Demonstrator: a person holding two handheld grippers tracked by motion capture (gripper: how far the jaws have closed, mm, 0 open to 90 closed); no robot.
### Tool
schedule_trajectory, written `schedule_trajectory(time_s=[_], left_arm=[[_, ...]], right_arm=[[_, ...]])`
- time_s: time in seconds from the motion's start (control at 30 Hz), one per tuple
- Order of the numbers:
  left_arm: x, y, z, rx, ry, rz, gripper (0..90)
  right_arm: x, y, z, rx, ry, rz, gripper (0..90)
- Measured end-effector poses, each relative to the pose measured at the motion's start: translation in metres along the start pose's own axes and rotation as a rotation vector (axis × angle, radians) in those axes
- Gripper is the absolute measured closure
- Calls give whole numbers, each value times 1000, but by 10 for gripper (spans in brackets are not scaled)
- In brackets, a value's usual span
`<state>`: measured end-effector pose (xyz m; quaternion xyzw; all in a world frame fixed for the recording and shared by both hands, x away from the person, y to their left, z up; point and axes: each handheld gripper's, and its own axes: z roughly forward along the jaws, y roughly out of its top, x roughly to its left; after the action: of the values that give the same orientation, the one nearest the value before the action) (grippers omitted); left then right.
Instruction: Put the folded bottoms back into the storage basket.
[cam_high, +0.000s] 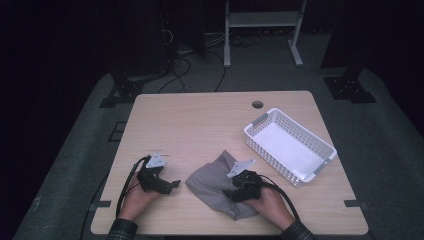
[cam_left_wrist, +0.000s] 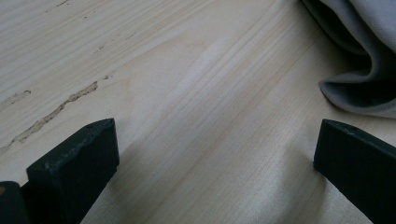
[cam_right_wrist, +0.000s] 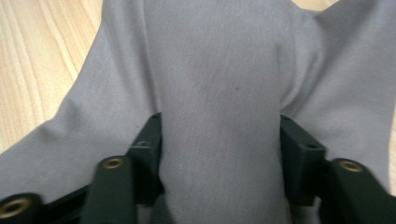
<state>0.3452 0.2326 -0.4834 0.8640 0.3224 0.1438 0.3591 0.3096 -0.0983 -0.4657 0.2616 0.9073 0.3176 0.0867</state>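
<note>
High view: cloth pinched at the near edge, basket empty

Judged early in the work. Done so far, by the look of things: right gripper (cam_high: 232, 193) brought onto the grey cloth (cam_high: 212, 181) and closed about a raised fold of it. Not yet done: lifting the cloth off the table (cam_high: 200, 120), and, if bound for the white basket (cam_high: 322, 146), carrying it there; nothing seen inside that basket.

Seen in the right gripper view: a ridge of fabric standing up between the two black jaws, filling the gap and touching both pads, jaws roughly half closed. Read as a grip on the fold, though how firm cannot be told.

Left gripper (cam_high: 171, 184) resting low over bare wood, jaws wide apart, nothing between them. In the left gripper view, a rolled hem of the cloth lying just beyond one jaw, apart from it, not touched.

Cloth lying crumpled at the near middle of the table, between the two hands, mostly under and ahead of the right gripper, near the left one. Basket well apart, farther back on the right.
</note>
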Motion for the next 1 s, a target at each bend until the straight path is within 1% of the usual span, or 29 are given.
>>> schedule_trajectory(time_s=[0.07, 0.1, 0.17, 0.3, 0.4, 0.5, 0.6, 0.67, 0.7, 0.77, 1.0], left_arm=[[0, 0, 0, 0, 0, 0, 0], [0, 0, 0, 0, 0, 0, 0], [0, 0, 0, 0, 0, 0, 0], [0, 0, 0, 0, 0, 1, 0], [0, 0, 0, 0, 0, 0, 0], [0, 0, 0, 0, -4, 3, 0], [0, 0, 0, 0, -4, 3, 0], [0, 0, 0, 0, -4, 3, 0], [0, 0, 0, 0, -4, 2, 0], [0, 0, 0, 0, -4, 3, 0], [0, 0, 0, 0, -4, 2, 0]], right_arm=[[-1, 1, -1, -3, -10, 9, 539], [-1, 0, -1, -7, -23, 19, 576], [-2, 2, -1, -2, -33, 40, 610], [-2, 1, -2, -10, -27, 46, 613], [-4, 1, -4, -9, -11, 53, 622], [-5, 2, -6, -7, 15, 67, 628], [-5, 3, -10, -10, 33, 64, 632], [-5, 4, -12, -10, 35, 65, 632], [-4, 5, -15, -13, 44, 60, 632], [-4, 6, -16, -13, 44, 62, 632], [-4, 8, -28, -42, 64, 64, 632]])
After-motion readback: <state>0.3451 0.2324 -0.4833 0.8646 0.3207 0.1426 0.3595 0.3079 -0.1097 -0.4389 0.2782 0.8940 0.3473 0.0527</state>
